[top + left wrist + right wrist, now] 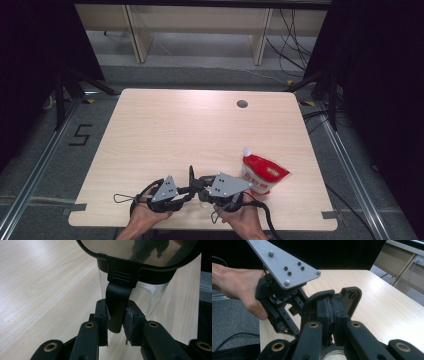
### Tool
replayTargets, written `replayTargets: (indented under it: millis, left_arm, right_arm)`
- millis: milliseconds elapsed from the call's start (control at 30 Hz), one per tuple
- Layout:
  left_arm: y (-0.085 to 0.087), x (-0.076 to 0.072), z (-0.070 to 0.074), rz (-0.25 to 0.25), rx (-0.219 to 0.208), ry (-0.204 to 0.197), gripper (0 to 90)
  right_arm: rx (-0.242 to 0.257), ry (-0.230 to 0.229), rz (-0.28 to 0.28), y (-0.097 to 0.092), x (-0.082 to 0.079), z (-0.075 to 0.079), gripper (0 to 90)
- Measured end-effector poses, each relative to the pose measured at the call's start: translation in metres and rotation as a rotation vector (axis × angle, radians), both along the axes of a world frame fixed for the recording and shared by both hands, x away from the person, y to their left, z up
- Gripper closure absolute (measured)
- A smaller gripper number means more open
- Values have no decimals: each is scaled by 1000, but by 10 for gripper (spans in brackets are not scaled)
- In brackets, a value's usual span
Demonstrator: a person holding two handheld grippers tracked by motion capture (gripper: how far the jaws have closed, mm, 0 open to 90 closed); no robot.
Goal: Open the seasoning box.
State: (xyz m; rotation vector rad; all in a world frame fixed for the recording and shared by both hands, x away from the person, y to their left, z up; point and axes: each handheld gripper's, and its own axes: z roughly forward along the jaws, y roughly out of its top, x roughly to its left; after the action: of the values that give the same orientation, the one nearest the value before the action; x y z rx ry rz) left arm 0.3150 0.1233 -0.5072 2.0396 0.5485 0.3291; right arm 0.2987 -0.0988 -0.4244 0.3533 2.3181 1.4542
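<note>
A clear glass jar (152,297) with a black-framed lid (140,270) stands near the table's front edge, between both hands. My left gripper (117,312) is shut on the lid's black latch tab (117,297), which hangs down the jar's side. My right gripper (331,305) is shut on the black lid frame (312,300), with the jar's mouth (334,355) just below its jaws. In the high view the left gripper (186,190) and the right gripper (202,184) meet tip to tip over the jar (205,203). A black part of the lid (190,173) stands upright there.
A red refill pouch (264,175) with a white cap lies just right of my right hand. The light wooden table (190,125) has a round cable hole (242,104) at the back right. Dark curtains, stands and cables surround the table.
</note>
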Motion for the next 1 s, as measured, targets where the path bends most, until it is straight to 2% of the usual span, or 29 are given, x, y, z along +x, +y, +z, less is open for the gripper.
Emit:
replayTargets:
  millis: [133,167,267,367,400,467,600,700,733,767,800,833,867,933,967,1000]
  left_arm:
    - [1,0,0,-18,-5,6,727]
    - [1,-1,0,-8,-18,21,708]
    - [4,-1,0,-15,-5,26,642]
    - [6,-1,0,8,-2,28,549]
    - [9,0,2,4,18,14,535]
    - [12,-2,2,14,-7,29,505]
    - [17,-5,4,23,-11,47,430]
    - [18,-8,4,36,-14,50,400]
    - [21,-7,5,22,12,37,383]
    - [21,-10,5,53,-8,63,359]
    - [24,-10,6,47,1,65,326]
    - [24,-10,6,47,1,65,317]
    - [24,-13,5,71,-12,82,317]
    - [26,-15,6,72,-18,96,290]
    - [26,-15,6,72,-18,96,277]
    - [28,-16,6,76,-9,92,262]
  right_arm:
    - [6,-6,-20,-6,-1,1,827]
    - [10,-3,-26,-9,-1,2,822]
    - [26,7,-46,-22,0,1,799]
    - [22,8,-59,-30,0,-2,781]
    - [25,24,-75,-38,0,-5,754]
    - [27,26,-89,-45,0,-8,720]
    - [52,49,-145,-66,-4,-14,609]
    - [70,55,-157,-77,-7,-19,586]
    - [68,69,-166,-83,-9,-21,570]
    - [67,66,-176,-88,-10,-23,560]
    - [73,70,-182,-97,-13,-26,537]
    - [73,70,-182,-97,-13,-26,537]
    - [77,80,-191,-101,-15,-27,527]
    - [81,99,-207,-112,-19,-29,504]
    - [90,94,-209,-114,-19,-30,497]
    - [78,97,-213,-118,-20,-31,490]
